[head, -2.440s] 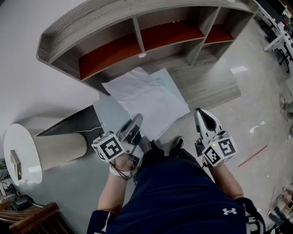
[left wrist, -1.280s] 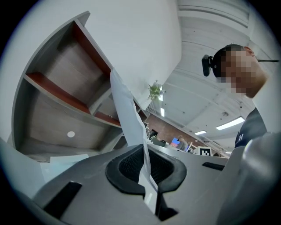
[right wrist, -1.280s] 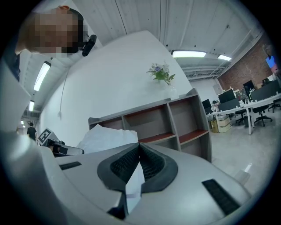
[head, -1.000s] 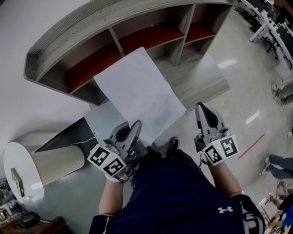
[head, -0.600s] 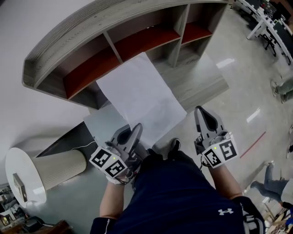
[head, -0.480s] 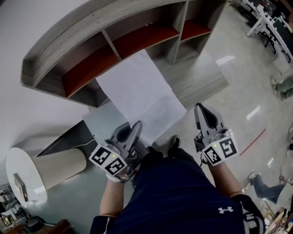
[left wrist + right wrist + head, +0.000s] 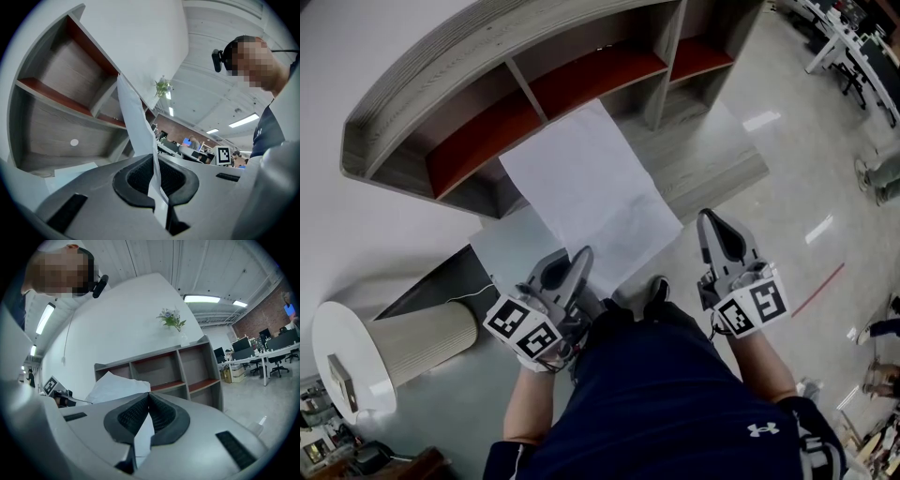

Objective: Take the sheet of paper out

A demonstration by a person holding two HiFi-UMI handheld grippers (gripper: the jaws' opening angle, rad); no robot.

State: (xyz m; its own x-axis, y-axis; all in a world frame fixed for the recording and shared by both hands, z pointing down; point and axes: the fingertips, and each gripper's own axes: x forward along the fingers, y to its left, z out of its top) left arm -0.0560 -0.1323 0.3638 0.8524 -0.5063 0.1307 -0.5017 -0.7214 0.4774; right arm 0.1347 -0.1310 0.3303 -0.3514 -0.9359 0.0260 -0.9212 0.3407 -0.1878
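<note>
Still, sheet of paper [image 7: 591, 192] pinched in left gripper [image 7: 581, 259], flatter than before; right gripper [image 7: 706, 223] closed, empty.

I see the sheet of paper [image 7: 591, 202] as thin, matt white, faintly creased. The far shelf unit [image 7: 487, 66] shows grey wood grain with smooth red boards. The floor [image 7: 797, 187] is glossy. The left gripper [image 7: 154, 157] is matt grey plastic.

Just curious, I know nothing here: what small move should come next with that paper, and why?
Probably draw the paper slightly nearer with the left gripper, which pinches its near edge; its far corner appears close to the shelf.
</note>
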